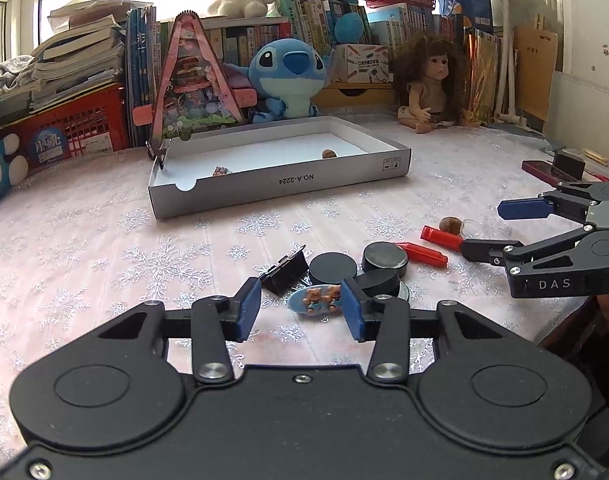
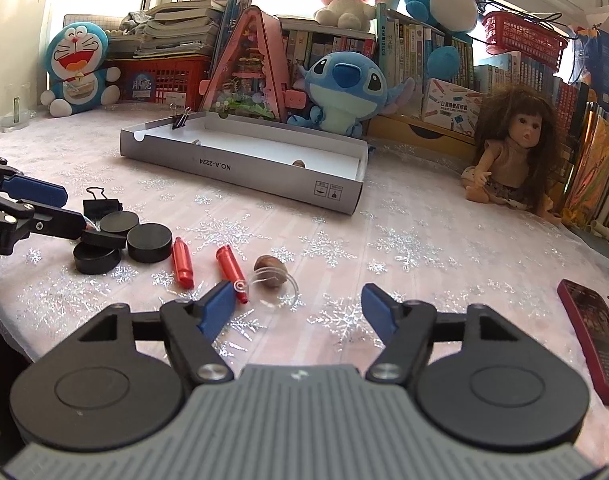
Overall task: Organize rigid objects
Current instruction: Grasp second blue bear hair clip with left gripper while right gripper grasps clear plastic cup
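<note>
Both tongs, left tongs (image 1: 300, 309) and right tongs (image 2: 294, 304), stand apart, empty. Bear hair clip (image 1: 315, 299) looks light, stiff, slippery: grip across its narrow edges.

tablecloth (image 2: 404, 216): pale pink, silver snowflakes
box (image 2: 264, 174): grey outside, white inside
discs (image 2: 150, 243): black
tubes (image 2: 183, 263): red
phone (image 2: 592, 336): dark red
tool pads (image 2: 216, 310): blue

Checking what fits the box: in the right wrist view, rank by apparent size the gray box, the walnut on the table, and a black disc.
1. gray box
2. black disc
3. walnut
</note>
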Demonstrator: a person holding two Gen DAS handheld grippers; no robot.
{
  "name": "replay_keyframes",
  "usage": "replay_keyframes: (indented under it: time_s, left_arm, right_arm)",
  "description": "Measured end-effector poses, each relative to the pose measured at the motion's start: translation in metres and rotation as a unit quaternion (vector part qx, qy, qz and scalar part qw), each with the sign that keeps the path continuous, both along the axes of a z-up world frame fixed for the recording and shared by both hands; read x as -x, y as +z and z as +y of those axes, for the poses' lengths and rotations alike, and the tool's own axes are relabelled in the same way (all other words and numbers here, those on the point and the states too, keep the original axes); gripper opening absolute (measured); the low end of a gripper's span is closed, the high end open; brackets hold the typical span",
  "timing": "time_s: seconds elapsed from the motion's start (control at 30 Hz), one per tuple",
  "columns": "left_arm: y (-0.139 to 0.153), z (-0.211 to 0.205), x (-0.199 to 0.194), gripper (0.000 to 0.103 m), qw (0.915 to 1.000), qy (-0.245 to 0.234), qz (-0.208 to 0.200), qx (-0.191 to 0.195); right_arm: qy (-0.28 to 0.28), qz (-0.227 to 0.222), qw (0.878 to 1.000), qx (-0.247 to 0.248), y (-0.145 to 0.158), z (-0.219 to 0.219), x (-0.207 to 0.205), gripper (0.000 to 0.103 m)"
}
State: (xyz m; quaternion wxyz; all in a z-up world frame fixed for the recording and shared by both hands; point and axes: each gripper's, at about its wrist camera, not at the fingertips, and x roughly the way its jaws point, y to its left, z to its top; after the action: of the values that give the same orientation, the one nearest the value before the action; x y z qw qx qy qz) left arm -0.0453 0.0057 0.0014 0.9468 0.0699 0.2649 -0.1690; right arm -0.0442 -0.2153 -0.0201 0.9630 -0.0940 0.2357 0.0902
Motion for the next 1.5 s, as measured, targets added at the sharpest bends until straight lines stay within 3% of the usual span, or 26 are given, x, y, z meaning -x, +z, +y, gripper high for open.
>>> replay_keyframes:
  time_s: [0.1, 0.37, 0.5, 1.17, 1.5]
  left_arm:
    - [-0.003, 0.000, -0.002, 0.035, 0.9999, -0.001, 0.005, -0.009]
    - [-0.006, 0.012, -0.010, 0.035, 0.9993, 0.032, 0.013, -0.012]
    - [-0.004, 0.009, -0.008, 0.035, 0.9998, 0.019, 0.011, -0.002]
    - [-0.011, -0.018, -0.020, 0.040, 0.9992, 0.039, 0.011, -0.004]
    - [-0.009, 0.003, -0.015, 0.040, 0.9993, 0.032, 0.005, -0.018]
  right_arm:
    - [-0.004, -0.001, 1.000, -0.002, 0.000, -0.002, 0.000, 0.073]
    - [-0.005, -0.004, 1.000, -0.012, 0.002, -0.006, 0.001, 0.063]
    - [-0.007, -0.003, 1.000, -0.017, 0.001, -0.006, -0.001, 0.059]
    - [-0.021, -0.005, 0.998, -0.059, 0.001, -0.012, -0.002, 0.052]
    - [-0.024, -0.001, 0.997, -0.070, 0.000, -0.013, -0.004, 0.052]
